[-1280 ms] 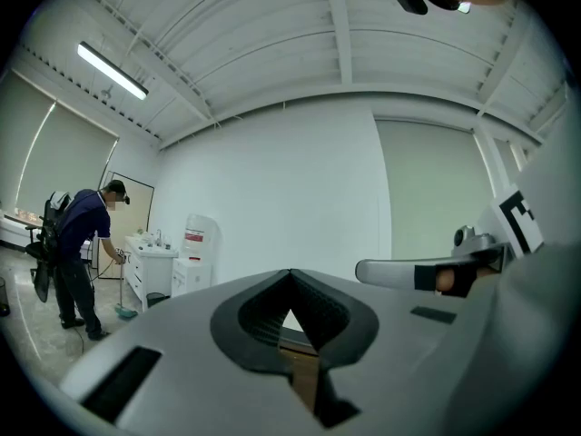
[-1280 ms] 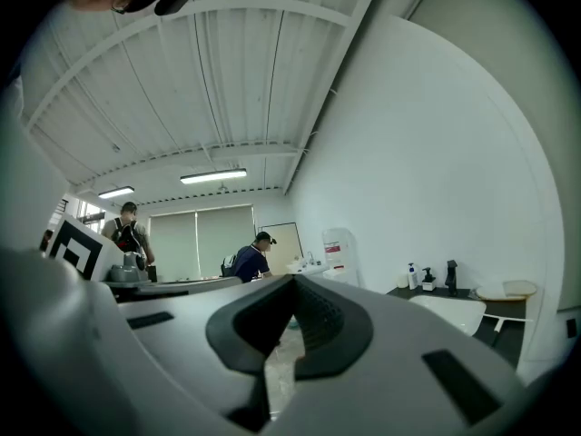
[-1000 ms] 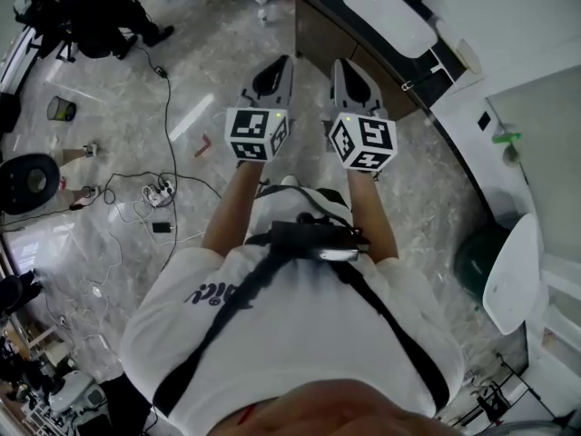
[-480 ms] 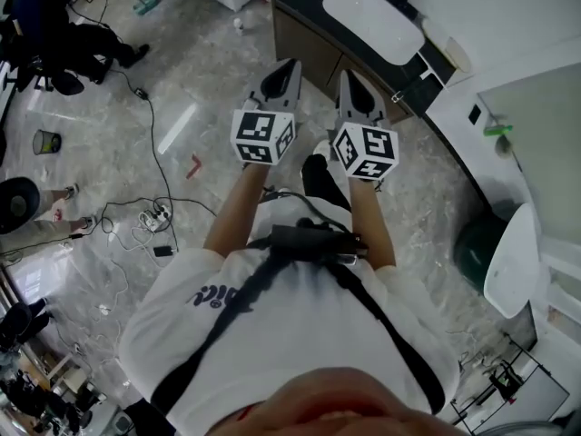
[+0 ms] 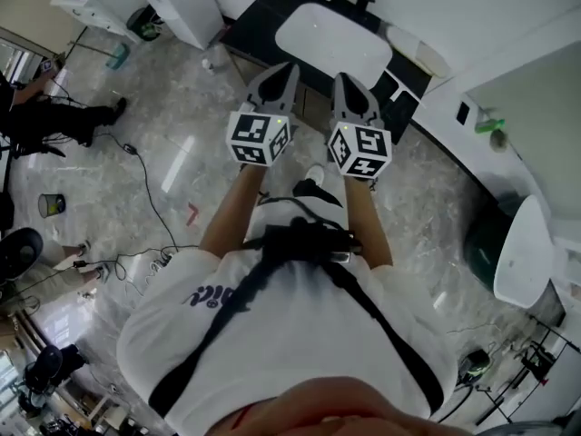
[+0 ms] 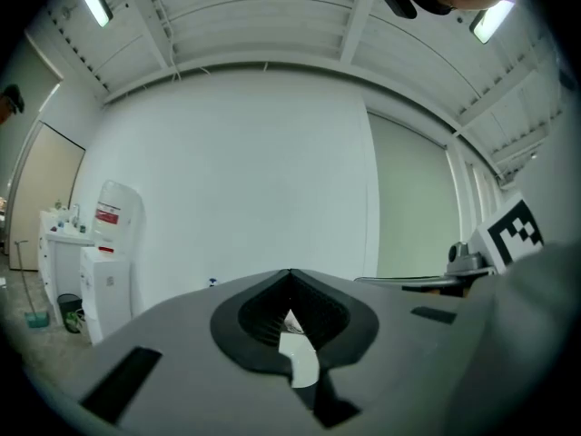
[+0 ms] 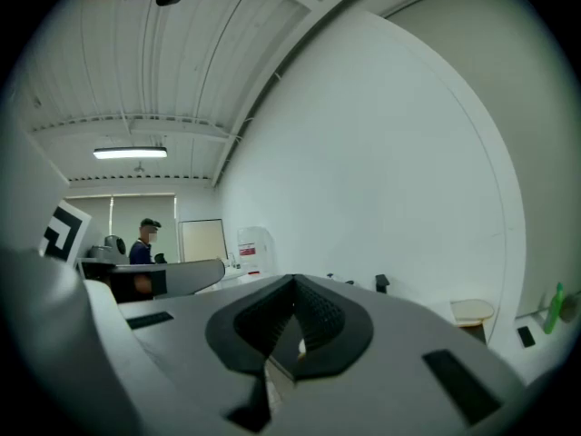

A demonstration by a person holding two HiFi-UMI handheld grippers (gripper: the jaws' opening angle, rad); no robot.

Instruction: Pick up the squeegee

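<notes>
I cannot make out a squeegee in any view. My left gripper [image 5: 283, 69] and right gripper [image 5: 343, 78] are held side by side at chest height, pointing level at a dark counter [image 5: 250, 21] with a white sink basin [image 5: 331, 42]. In the left gripper view the jaws of my left gripper [image 6: 290, 272] meet at the tips with nothing between them. In the right gripper view my right gripper [image 7: 295, 280] is likewise shut and empty. A small green object [image 5: 490, 125] stands on a white ledge at the right and shows as a green object [image 7: 556, 307] in the right gripper view.
White cabinets [image 5: 177, 3] stand left of the counter. A dark green bin [image 5: 486, 239] and a white oval seat [image 5: 517, 252] are at the right. Cables [image 5: 145, 198] trail over the marble floor at the left, near a seated person [image 5: 45, 116]. A water dispenser [image 6: 113, 234] stands by the wall.
The person has walked toward the counter, so the sink basin now lies just ahead of both grippers. The grippers keep their side-by-side pose and stay shut.
</notes>
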